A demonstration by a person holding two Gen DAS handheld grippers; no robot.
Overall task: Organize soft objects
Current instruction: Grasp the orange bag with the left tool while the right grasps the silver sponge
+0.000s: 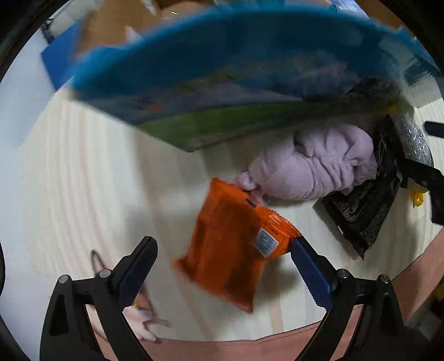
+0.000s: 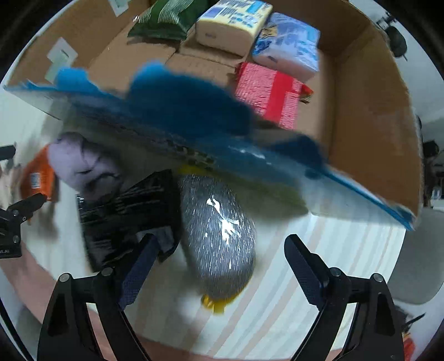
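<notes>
A large blue and green soft pack [image 1: 222, 77] is blurred in mid-air above the table; it also shows in the right wrist view [image 2: 194, 122], in front of the cardboard box [image 2: 374, 133]. My left gripper [image 1: 222, 263] is open over an orange packet [image 1: 236, 244] lying on the table. A lilac fleece bundle [image 1: 313, 169] and a black packet [image 1: 366, 205] lie beyond it. My right gripper [image 2: 219, 258] is open over a grey glittery pouch [image 2: 219, 227] with a yellow end. The black packet [image 2: 125, 211] and lilac bundle [image 2: 80, 163] lie to its left.
The cardboard box holds a red pack [image 2: 272, 94], a blue-white tissue pack [image 2: 288, 44], a cream pack [image 2: 230, 25] and a green packet [image 2: 166, 16]. The table [image 1: 83, 180] is pale striped wood. The left gripper shows at the right view's left edge [image 2: 14, 219].
</notes>
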